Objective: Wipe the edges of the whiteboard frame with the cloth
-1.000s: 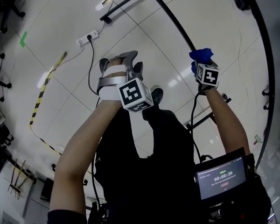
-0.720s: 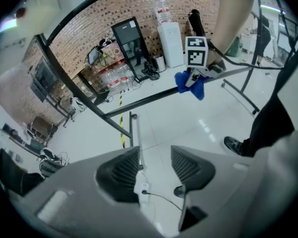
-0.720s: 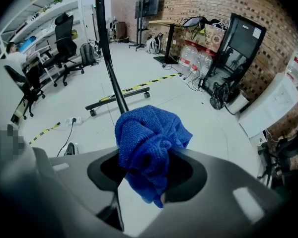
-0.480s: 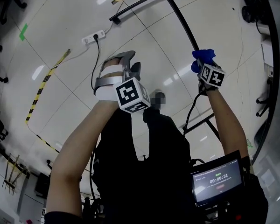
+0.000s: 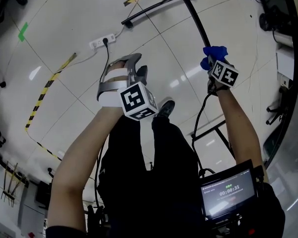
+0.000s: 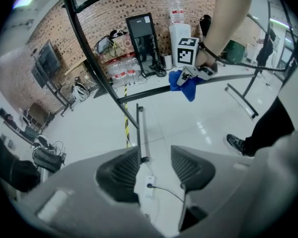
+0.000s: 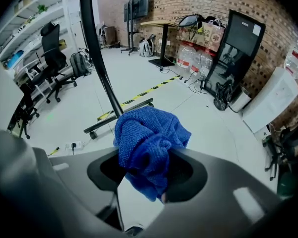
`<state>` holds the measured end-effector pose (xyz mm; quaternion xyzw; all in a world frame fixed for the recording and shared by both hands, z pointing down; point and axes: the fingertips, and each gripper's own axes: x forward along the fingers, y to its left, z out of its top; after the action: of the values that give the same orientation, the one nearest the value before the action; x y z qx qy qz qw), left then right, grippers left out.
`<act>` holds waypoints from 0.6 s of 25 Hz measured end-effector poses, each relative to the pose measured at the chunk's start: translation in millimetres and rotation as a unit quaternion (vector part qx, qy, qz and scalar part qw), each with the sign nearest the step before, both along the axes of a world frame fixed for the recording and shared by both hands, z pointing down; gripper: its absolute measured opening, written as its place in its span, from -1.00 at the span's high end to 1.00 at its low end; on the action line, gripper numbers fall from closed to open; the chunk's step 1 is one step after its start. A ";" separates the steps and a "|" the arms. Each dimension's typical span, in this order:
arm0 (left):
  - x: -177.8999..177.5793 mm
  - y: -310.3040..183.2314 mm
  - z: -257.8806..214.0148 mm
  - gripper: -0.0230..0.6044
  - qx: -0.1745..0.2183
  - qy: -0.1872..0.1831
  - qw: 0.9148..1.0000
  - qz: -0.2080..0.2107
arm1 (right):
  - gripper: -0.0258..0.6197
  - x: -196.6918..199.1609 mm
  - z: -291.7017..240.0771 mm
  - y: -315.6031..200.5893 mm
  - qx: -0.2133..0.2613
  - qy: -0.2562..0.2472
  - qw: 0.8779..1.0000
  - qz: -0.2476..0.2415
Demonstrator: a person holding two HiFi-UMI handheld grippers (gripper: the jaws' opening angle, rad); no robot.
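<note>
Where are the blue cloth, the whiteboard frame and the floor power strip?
blue cloth (image 7: 149, 140): right gripper view, middle of the bunched fabric.
whiteboard frame (image 5: 195, 19): head view, on the black edge bar.
power strip (image 5: 100, 43): head view, white body beside the plug.

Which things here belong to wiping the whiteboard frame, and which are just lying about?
Job: blue cloth in the right gripper; black whiteboard frame edge.
Lying about: power strip; striped floor tape; office chair; water bottles.
</note>
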<state>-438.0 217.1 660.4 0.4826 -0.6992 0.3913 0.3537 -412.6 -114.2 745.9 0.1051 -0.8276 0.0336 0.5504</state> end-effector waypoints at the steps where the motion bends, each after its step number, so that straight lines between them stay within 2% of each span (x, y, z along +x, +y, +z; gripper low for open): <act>1: -3.6 2.2 0.8 0.30 0.002 0.004 1.000 0.000 | 0.29 -3.2 -0.4 1.0 0.000 -0.002 1.000 0.001; 6: -27.7 16.2 2.7 0.30 0.003 0.004 1.000 0.010 | 0.29 -26.2 -5.4 6.8 -0.013 -0.032 0.999 0.018; 9: -39.8 29.0 7.0 0.30 -0.006 0.002 1.000 0.016 | 0.29 -52.9 -6.4 16.3 -0.030 -0.046 0.998 0.023; 12: -51.7 38.6 10.5 0.30 -0.016 0.002 1.000 0.007 | 0.29 -82.8 -6.4 28.0 -0.038 -0.055 0.998 0.013; 15: -57.0 40.0 4.5 0.30 -0.024 0.005 1.000 -0.002 | 0.29 -96.2 -5.0 36.4 -0.034 -0.055 0.998 0.009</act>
<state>-495.0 257.0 664.9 0.4748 -0.6889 0.4050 0.3687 -508.7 -77.8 740.9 0.0922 -0.8541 0.0727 0.5067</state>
